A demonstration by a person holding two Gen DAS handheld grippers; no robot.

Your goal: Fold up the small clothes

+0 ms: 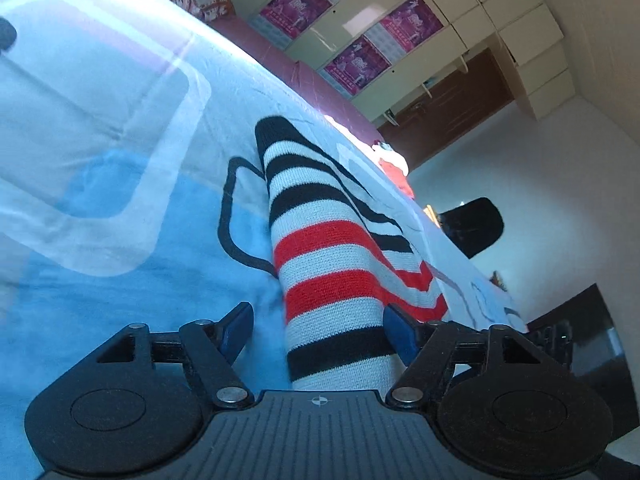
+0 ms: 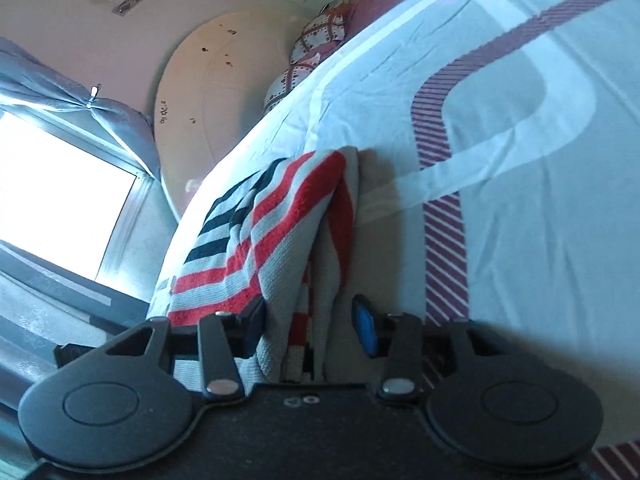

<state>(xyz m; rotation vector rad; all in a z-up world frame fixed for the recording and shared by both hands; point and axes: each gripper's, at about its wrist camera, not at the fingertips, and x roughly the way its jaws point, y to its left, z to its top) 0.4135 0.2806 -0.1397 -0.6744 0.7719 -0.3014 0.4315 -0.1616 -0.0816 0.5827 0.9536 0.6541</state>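
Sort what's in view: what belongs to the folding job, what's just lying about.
Job: striped knit garment, left gripper, right gripper, both open around the knit.
Lying about: patterned cushion, black chair, posters, bedsheet underneath.

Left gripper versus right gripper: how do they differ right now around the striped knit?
The left gripper stands wide open, the striped knit running between its fingers as one rounded fold. The right gripper is narrower, with several bunched layers between its fingers. Both straddle the knit over the bedsheet; neither looks clamped.
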